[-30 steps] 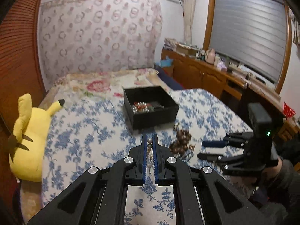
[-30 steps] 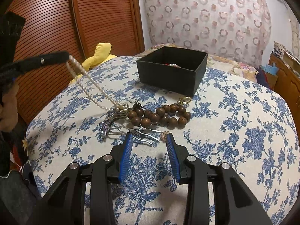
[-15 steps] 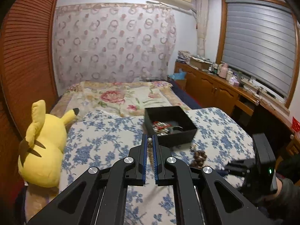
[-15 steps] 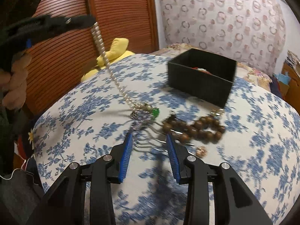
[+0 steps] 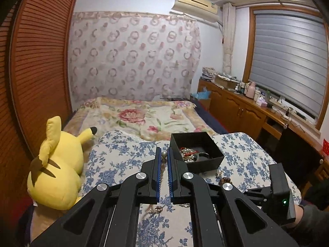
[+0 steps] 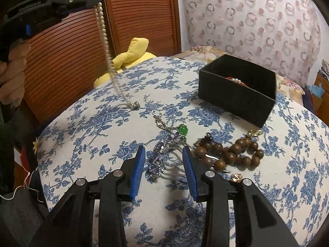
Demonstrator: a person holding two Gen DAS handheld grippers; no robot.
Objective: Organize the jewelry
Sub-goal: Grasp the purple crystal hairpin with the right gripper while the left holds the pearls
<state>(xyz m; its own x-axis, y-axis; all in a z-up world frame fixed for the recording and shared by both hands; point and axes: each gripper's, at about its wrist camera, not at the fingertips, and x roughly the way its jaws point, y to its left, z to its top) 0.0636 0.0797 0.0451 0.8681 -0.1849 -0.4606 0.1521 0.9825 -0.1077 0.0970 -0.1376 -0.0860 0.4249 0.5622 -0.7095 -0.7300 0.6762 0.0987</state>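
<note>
Looking past our right gripper (image 6: 163, 164), half open and empty, we see a purple hairpin (image 6: 159, 160) lying blurred between its fingers. Beside it lie the wooden beads (image 6: 228, 154) on the flowered bed (image 6: 287, 164). Our left gripper (image 6: 93, 1) is clamped on the pearl necklace (image 6: 104, 45), whose clasp end touches the cloth. Farther off, the black box (image 6: 236, 90) half hides its contents.

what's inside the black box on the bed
The black box holds pearl beads tangled with a red cord and a dark ring-shaped piece. Its near wall hides whatever lies lower down.
</note>
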